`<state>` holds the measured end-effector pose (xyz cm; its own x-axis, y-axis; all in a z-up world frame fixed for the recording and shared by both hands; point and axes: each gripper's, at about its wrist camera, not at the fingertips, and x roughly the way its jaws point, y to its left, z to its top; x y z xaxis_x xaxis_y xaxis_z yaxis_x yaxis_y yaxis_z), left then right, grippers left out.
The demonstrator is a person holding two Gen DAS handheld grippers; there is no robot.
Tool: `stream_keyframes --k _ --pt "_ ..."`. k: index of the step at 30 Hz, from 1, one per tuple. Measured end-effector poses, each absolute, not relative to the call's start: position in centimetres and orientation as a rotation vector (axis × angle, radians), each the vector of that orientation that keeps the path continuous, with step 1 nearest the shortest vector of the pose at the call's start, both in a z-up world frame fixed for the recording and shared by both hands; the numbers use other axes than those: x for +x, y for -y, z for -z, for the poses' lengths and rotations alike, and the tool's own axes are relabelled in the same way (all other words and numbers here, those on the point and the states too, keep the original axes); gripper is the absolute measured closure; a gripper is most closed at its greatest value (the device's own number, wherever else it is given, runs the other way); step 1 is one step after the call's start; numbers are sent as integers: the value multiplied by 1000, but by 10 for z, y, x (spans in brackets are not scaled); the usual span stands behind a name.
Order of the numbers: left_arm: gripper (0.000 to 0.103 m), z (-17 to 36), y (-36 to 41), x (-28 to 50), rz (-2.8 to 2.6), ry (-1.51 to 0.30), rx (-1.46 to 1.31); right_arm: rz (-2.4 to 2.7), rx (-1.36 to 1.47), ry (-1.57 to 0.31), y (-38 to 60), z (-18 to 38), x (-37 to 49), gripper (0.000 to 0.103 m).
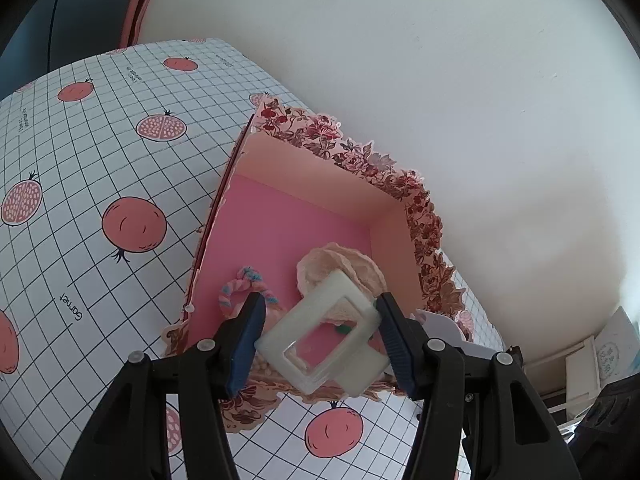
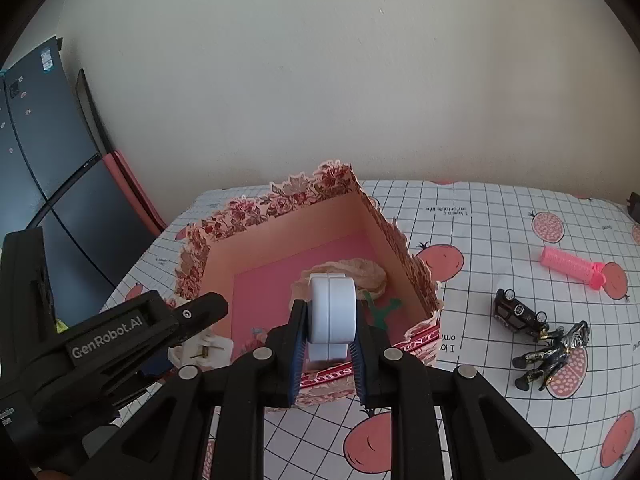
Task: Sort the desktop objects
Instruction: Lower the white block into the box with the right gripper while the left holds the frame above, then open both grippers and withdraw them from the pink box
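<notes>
A pink box with floral edges [image 1: 396,216] [image 2: 280,204] stands on the table. My left gripper [image 1: 320,324] is shut on a pale square frame-shaped clip [image 1: 320,340], held over the box's near rim. My right gripper [image 2: 330,332] is shut on a round white case [image 2: 332,308], above the box's near wall. Inside the box lie a beige shell-like piece [image 1: 340,268] [image 2: 360,272], a pink and blue twisted rope loop [image 1: 244,284] and a small green piece [image 2: 384,308]. The left gripper's arm [image 2: 120,332] shows at left in the right wrist view.
The tablecloth [image 1: 100,152] has a grid and pomegranate print. Right of the box lie a pink hair roller [image 2: 572,266], a black toy car [image 2: 518,312] and a dark figurine [image 2: 554,354]. A wall stands behind the table. A dark fridge [image 2: 40,152] is at left.
</notes>
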<state>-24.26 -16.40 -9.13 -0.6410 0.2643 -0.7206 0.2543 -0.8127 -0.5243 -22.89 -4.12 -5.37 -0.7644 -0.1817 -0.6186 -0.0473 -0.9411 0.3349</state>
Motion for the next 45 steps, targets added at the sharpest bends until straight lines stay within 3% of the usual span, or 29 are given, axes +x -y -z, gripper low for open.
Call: stream_keyframes --k 5,29,37,40,42,45 --pt "31 93 163 -244 -2651 974 -1350 2835 1056 545 38 54 -230 78" --pt "30 98 162 -244 -2646 947 -1416 2851 1139 556 36 60 -234 78" --pt "30 96 159 -244 -2653 926 -1431 2849 1149 562 34 60 -233 71" --pt "29 95 158 -244 -2658 916 -1442 2858 1145 562 32 58 -233 62" --pt "20 94 157 -244 -2660 924 -1438 2864 1140 570 29 57 -232 59" --pt "20 91 154 -244 -2664 920 -1425 2868 1144 590 25 57 -231 58"
